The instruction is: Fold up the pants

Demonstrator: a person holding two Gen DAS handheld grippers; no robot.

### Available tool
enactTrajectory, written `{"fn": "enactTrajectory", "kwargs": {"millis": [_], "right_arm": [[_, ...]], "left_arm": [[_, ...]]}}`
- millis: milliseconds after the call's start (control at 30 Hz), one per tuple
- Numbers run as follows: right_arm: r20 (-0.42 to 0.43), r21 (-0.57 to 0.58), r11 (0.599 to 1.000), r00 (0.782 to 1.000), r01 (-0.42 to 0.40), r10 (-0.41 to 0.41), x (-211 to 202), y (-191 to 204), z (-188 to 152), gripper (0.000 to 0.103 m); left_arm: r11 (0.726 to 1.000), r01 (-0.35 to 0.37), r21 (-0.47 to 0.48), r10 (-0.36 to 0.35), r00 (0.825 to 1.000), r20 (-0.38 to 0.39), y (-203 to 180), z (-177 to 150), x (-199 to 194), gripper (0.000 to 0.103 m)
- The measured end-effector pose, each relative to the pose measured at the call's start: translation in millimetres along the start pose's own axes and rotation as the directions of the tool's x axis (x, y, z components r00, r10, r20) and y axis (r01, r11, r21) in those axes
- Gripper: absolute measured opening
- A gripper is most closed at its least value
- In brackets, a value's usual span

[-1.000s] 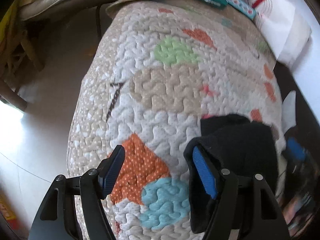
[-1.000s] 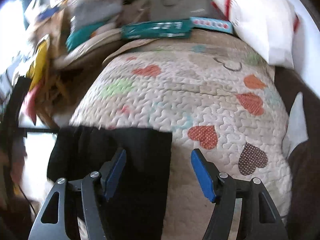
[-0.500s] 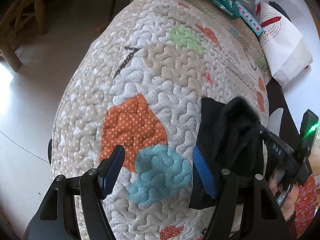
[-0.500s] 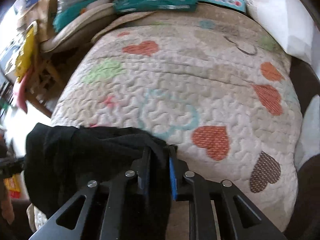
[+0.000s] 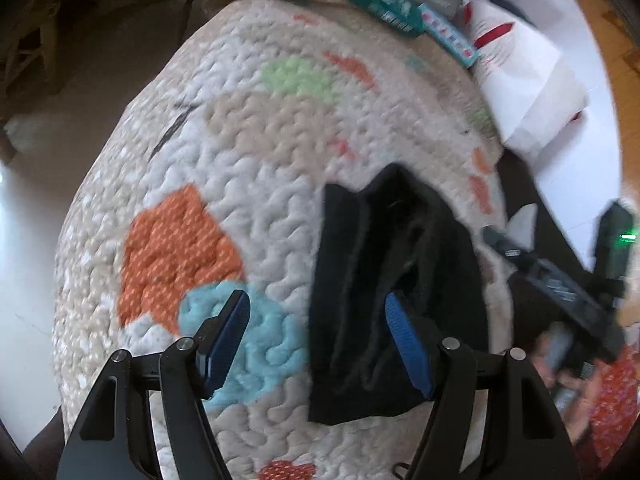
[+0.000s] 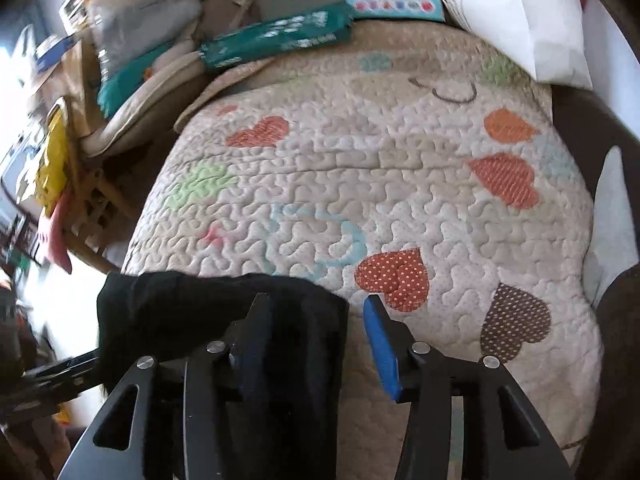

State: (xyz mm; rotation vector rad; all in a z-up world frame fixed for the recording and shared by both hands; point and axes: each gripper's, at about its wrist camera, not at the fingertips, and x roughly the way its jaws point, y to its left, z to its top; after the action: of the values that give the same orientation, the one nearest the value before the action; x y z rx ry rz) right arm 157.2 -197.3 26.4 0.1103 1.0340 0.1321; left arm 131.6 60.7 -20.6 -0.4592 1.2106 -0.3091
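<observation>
Quilted bed [image 5: 224, 168] with hearts. Our black pants [image 5: 384, 280] lie bunched near its front edge, long axis running away from us. Left tongs [image 5: 316, 340] apart, straddling the pants' left edge; right tongs [image 6: 316, 344] apart over their right edge, about equally near.

A cream quilted bedspread [image 6: 400, 184] printed with dotted hearts in orange, red and brown, a green patch and a pale blue outline covers the bed. At its far edge lies a long teal package [image 6: 276, 40], touching a light blue box [image 6: 394, 6] with coloured lettering. A white paper bag [image 6: 516, 12] with red markings stands at the far right corner. Beyond the left side, clutter piles up: grey fabric [image 6: 144, 20], a yellow item [image 6: 52, 160] and a wooden frame [image 6: 100, 208].
</observation>
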Motion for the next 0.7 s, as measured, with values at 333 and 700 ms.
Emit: {"fn": "enactTrajectory", "kwargs": {"millis": [333, 700], "right_arm": [[-0.104, -0.345, 0.939, 0.994, 0.003, -0.041, 41, 109, 20, 0.052], [-0.139, -0.386, 0.917, 0.977, 0.099, -0.164, 76, 117, 48, 0.066]], "left_arm": [[0.995, -0.092, -0.048, 0.090, 0.995, -0.044, 19, -18, 9, 0.068], [0.988, -0.150, 0.027, 0.151, 0.987, -0.052, 9, -20, 15, 0.066]]}}
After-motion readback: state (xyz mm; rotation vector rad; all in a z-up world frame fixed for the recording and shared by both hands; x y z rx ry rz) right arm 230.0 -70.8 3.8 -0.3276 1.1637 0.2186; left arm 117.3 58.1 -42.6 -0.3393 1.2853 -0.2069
